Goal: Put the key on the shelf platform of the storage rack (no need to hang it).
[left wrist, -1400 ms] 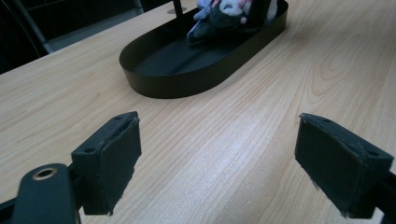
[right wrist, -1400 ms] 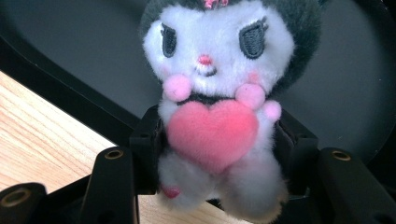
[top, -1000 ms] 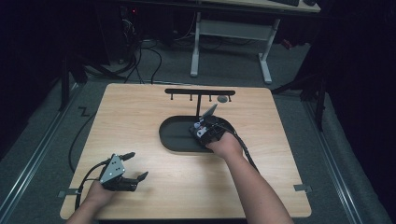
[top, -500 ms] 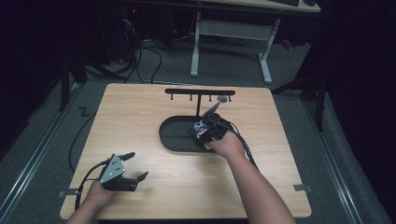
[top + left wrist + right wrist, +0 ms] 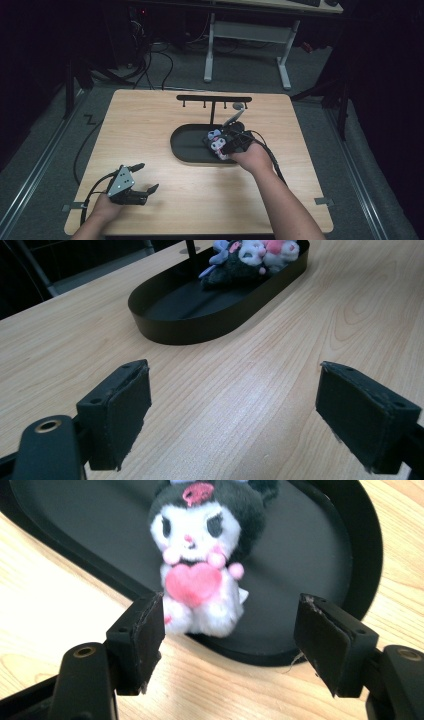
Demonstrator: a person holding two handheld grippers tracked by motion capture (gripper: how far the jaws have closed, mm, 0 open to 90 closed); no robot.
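In the high view, the black oval tray (image 5: 187, 147) sits near the middle of the desk (image 5: 150, 115), a little toward the far edge, with a thin black rack with hooks (image 5: 212, 99) standing just behind it. The plush toy (image 5: 216, 144) is at the right end of the tray, and the right gripper (image 5: 227, 142) is directly over it, so the toy is partly covered. From here I cannot tell how its jaws stand. The left gripper (image 5: 145, 181) rests near the front left corner of the desk, well apart from the tray, with its jaws spread.

In the left gripper view, its two jaws are wide and hold nothing; between them is only bare wood. The tray (image 5: 210, 322) lies farther off, with the plush toy (image 5: 250, 257) at its far end.

In the right gripper view, the jaws are wide apart and nothing is clamped. The plush toy (image 5: 200, 560), black and white with a pink heart on its front, lies in the tray (image 5: 320, 535) at its near rim; its feet seem to rest on the rim, close to one jaw but not gripped.

My judgement: the toy is in the tray and free, so either the placing is almost done, or the picking has not yet begun. The pictures do not decide between the two.
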